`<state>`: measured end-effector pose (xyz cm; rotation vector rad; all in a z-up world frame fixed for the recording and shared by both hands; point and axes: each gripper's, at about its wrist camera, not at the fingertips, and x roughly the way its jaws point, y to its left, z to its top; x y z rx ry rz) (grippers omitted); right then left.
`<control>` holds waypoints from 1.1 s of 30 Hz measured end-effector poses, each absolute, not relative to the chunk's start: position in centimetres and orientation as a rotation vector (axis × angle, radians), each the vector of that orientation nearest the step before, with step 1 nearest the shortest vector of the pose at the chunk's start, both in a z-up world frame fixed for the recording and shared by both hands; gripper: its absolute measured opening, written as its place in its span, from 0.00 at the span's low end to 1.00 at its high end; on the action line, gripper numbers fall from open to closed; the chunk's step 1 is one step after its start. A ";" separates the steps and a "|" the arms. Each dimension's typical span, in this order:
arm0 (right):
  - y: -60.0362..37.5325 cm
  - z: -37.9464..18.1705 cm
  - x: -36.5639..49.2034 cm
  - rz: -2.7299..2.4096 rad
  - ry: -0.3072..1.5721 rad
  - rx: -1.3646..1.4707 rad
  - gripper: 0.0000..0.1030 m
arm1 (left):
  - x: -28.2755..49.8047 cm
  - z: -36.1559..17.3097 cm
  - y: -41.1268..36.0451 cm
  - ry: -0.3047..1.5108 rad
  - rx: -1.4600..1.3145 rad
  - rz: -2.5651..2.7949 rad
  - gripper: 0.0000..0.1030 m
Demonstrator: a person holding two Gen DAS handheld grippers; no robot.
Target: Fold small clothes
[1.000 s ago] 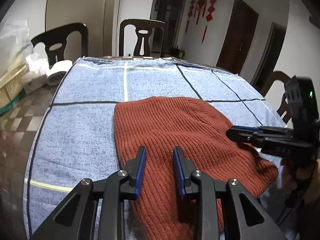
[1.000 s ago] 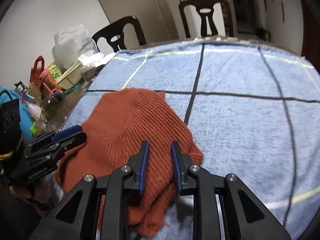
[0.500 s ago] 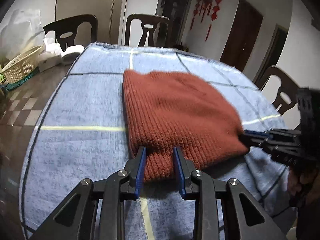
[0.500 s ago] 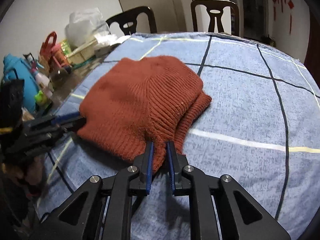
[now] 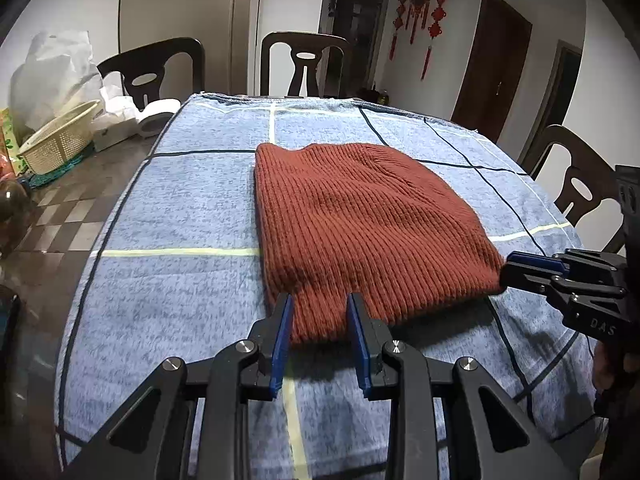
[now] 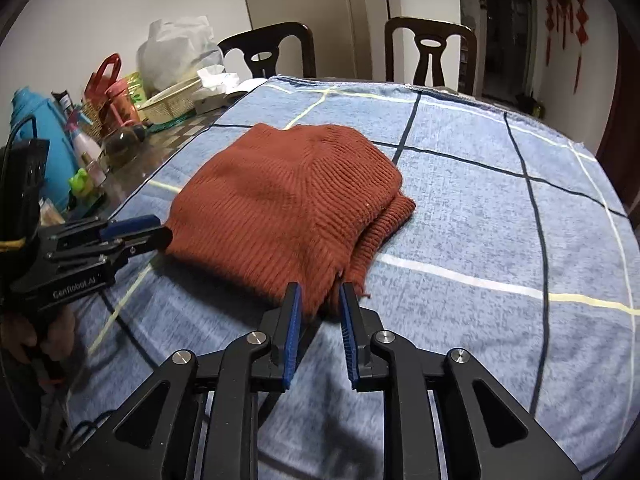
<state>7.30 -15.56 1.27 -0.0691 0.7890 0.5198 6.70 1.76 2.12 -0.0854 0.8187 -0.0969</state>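
A rust-red knitted sweater (image 5: 360, 216) lies folded flat on the blue checked tablecloth (image 5: 180, 208). My left gripper (image 5: 319, 308) is shut on its near left edge, and the knit fills the gap between the blue pads. In the right wrist view that gripper (image 6: 160, 234) meets the sweater (image 6: 288, 200) at its left corner. My right gripper (image 6: 320, 296) is at the near right corner. Its jaws are opening, with the frayed edge loose between them. The left wrist view shows the right gripper (image 5: 506, 270) side-on, its tip at that corner.
A woven basket (image 5: 56, 144), a white roll (image 5: 156, 118) and bottles (image 6: 80, 136) crowd the bare tabletop left of the cloth. Dark chairs (image 5: 304, 64) stand at the far side, another chair (image 5: 576, 184) at the right. A hand (image 6: 24, 340) holds the left gripper's handle.
Both grippers drew back to the sweater's near edge. The sweater, humped a second ago, now lies flat. The right jaws pinched that edge half a second ago and have since parted.
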 end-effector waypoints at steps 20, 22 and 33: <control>-15.7 -1.4 4.5 0.436 0.809 -0.170 0.22 | 3.7 -0.1 2.4 0.872 -0.039 -0.014 0.34; -15.5 -2.0 4.6 0.418 0.815 -0.186 0.22 | 3.7 -0.1 2.4 0.872 -0.041 -0.014 0.35; -15.7 -2.0 4.6 0.420 0.815 -0.182 0.22 | 3.7 -0.2 2.1 0.876 -0.032 -0.034 0.45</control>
